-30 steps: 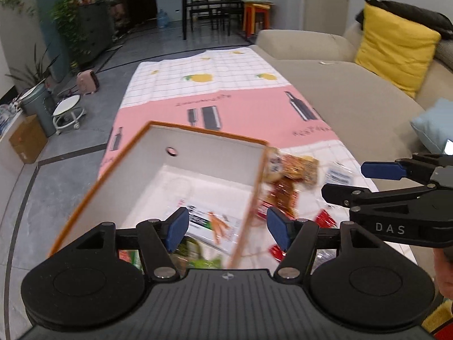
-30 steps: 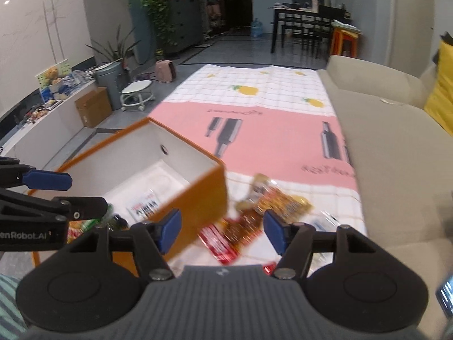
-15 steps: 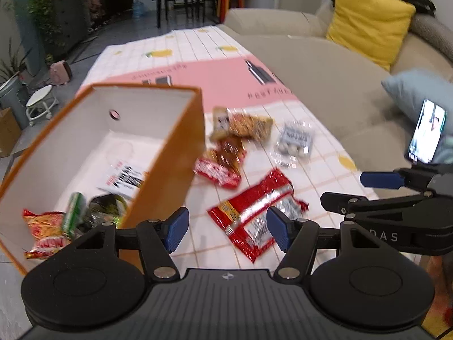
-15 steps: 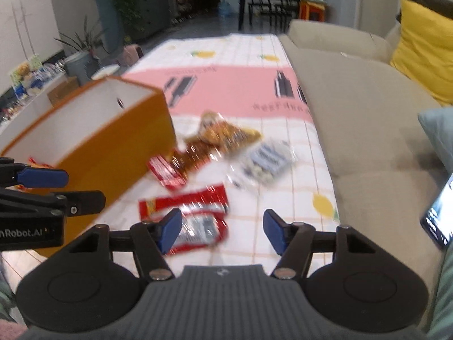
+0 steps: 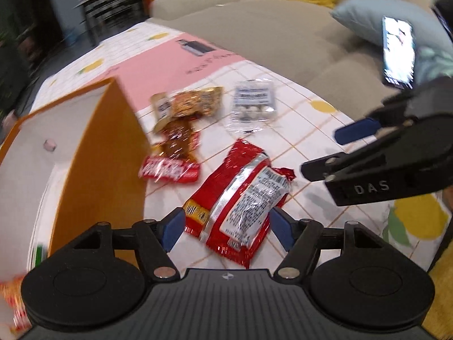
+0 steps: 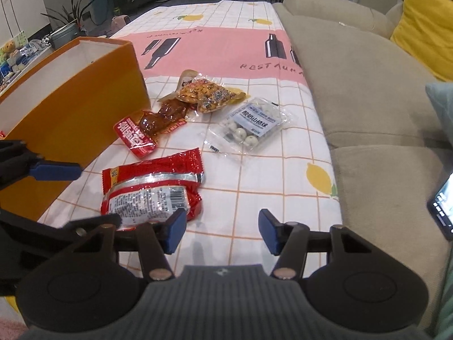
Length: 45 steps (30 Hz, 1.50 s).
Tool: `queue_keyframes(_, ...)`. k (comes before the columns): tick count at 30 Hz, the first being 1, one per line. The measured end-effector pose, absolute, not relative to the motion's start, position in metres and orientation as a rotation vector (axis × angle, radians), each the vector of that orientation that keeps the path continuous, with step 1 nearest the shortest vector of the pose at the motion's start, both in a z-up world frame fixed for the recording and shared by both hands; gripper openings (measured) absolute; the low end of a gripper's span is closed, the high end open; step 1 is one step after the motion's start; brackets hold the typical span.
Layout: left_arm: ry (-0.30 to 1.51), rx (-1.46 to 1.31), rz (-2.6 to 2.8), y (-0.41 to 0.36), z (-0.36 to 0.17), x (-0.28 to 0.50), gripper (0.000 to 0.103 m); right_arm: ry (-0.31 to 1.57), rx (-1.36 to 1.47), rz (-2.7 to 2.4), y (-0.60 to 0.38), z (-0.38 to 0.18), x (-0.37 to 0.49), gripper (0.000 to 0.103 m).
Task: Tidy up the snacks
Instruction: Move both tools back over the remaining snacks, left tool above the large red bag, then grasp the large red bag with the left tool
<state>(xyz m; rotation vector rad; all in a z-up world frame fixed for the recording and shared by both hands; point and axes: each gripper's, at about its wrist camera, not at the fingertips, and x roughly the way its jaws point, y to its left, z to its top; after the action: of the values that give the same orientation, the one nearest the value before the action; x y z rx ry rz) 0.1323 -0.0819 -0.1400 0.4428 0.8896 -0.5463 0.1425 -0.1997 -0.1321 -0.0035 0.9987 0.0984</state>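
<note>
An orange box with a white inside stands at the left on the tablecloth; it also shows in the right wrist view. Several snack packs lie to its right: a big red pack, a small red pack, a brown pack, a yellow-brown pack and a clear pack of white balls. My left gripper is open just above the big red pack. My right gripper is open and empty to the right of that pack.
A beige sofa runs along the table's right edge with a yellow cushion and a lit phone on it. Some snacks lie inside the box. The far tablecloth is pink and white.
Both grippers have swung right and down from above the box towards the loose snacks. The left gripper now hangs over the big red pack. Both stay open.
</note>
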Motion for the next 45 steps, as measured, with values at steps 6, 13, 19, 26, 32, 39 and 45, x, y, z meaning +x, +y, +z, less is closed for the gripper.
queue_keyframes(6, 0.927, 0.564, -0.67, -0.096, -0.154, 0.152, 0.088, 1.047, 0.004, 0.111, -0.2, -0.145, 0.153, 0.048)
queue_keyframes(13, 0.973, 0.597, -0.692, -0.105, -0.168, 0.169, 0.09, 1.066, 0.022, 0.124, -0.202, -0.153, 0.161, 0.046)
queue_keyframes(19, 0.97, 0.592, -0.695, -0.108, -0.171, 0.176, 0.093, 1.065, 0.033, 0.138, -0.203, -0.154, 0.163, 0.046)
queue_keyframes(26, 0.983, 0.599, -0.675, -0.116, -0.173, 0.178, 0.09, 1.075, 0.084, 0.142, -0.209, -0.157, 0.168, 0.045)
queue_keyframes(32, 1.049, 0.43, -0.614, -0.112, -0.165, 0.171, 0.081, 1.074, 0.066, 0.101, -0.212, -0.158, 0.169, 0.042)
queue_keyframes(39, 1.072, 0.268, -0.627, -0.104, -0.157, 0.155, 0.077, 1.081, 0.072, 0.062, -0.219, -0.159, 0.168, 0.041)
queue_keyframes(45, 1.013, 0.213, -0.54, -0.101, -0.146, 0.161, 0.088, 1.061, 0.139, 0.045, -0.233, -0.153, 0.168, 0.038)
